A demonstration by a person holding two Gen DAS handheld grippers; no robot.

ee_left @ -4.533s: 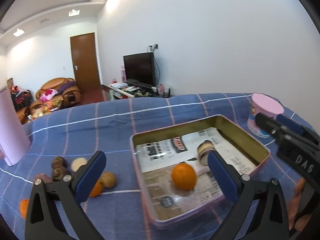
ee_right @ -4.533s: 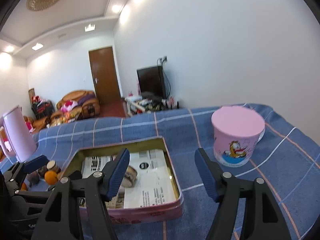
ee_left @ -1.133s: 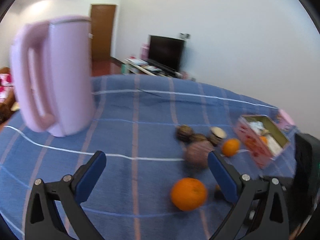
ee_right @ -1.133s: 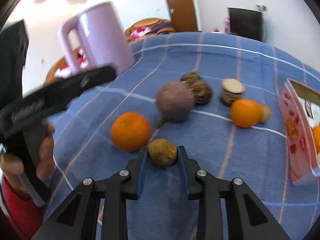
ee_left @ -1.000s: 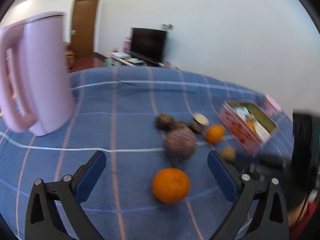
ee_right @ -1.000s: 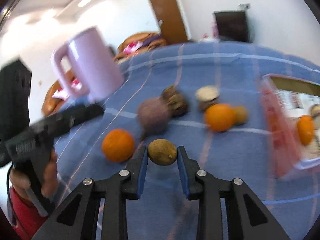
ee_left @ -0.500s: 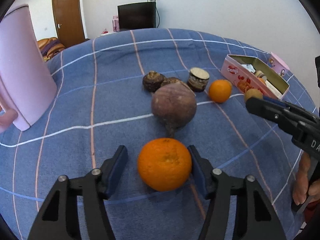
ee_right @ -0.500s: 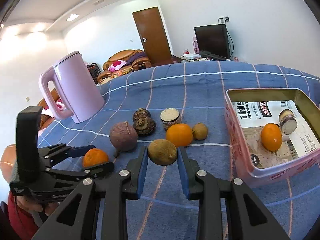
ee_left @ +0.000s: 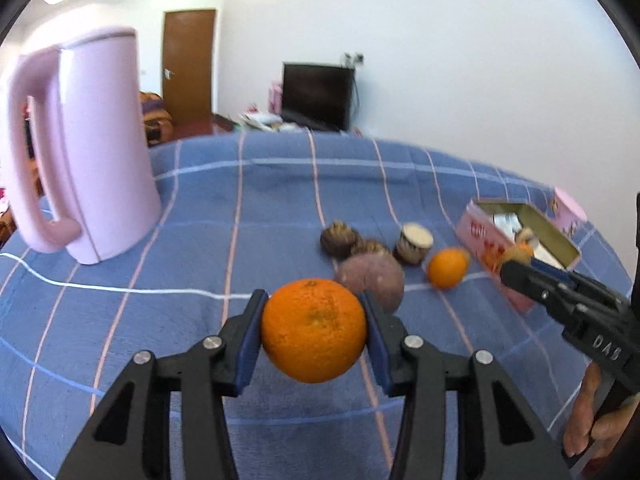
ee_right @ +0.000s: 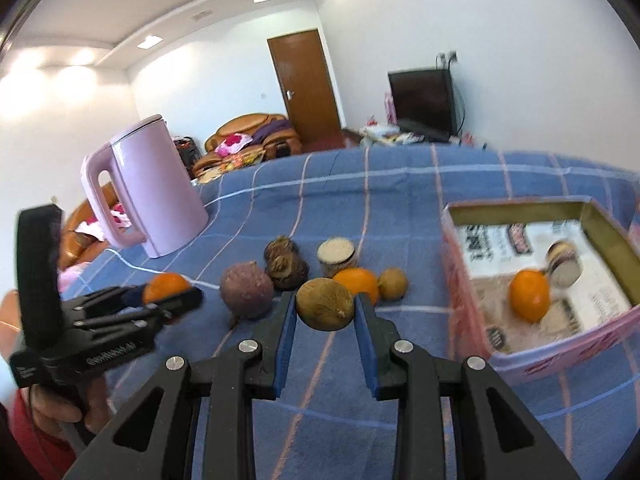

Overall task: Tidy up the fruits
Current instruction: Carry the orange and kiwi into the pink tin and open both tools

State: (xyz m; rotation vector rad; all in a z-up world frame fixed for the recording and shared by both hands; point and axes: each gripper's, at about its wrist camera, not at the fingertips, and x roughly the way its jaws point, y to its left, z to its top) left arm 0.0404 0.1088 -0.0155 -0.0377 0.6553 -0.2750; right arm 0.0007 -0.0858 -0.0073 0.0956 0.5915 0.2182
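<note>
Left wrist view shows your left gripper with its jaws closing on a large orange, both blue pads against its sides, above the blue checked cloth that covers the surface. Just beyond it sit a purple beet, two brown knobbly roots, a cut root piece and a smaller orange. A pink kettle stands well to the left. Your right gripper has its jaws clamped on a brown round fruit, held clear of the cloth. To its right the pink tin lies open, with another orange and a cut piece inside on printed paper.
</note>
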